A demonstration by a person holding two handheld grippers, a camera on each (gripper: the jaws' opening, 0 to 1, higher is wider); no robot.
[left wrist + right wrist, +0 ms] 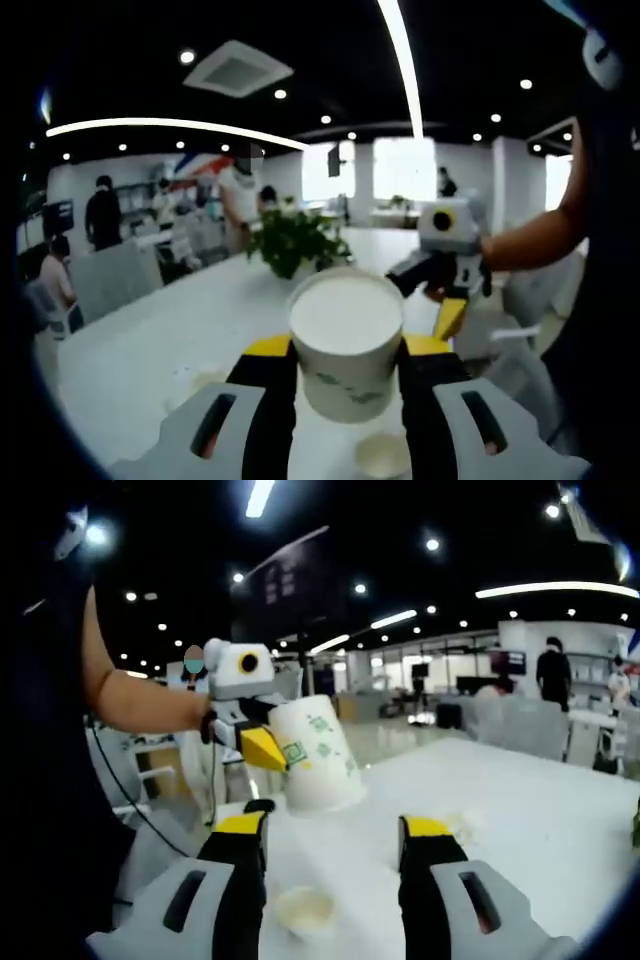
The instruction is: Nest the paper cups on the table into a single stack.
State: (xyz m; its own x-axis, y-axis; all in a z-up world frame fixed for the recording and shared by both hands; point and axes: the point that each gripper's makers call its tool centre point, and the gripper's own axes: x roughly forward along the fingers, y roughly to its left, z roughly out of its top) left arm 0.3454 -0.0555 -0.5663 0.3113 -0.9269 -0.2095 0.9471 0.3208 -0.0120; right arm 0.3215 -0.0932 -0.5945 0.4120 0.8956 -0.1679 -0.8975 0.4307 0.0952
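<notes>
left gripper point(348, 385) clamps one paper cup point(346, 340); right gripper point(334, 855) gapes; second cup point(304, 908) below.

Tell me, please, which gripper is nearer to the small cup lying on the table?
Right, I'd judge. The small cup lies just ahead of the right gripper, between its open jaws. The left gripper is lifted above it, shut on the large paper cup.
</notes>
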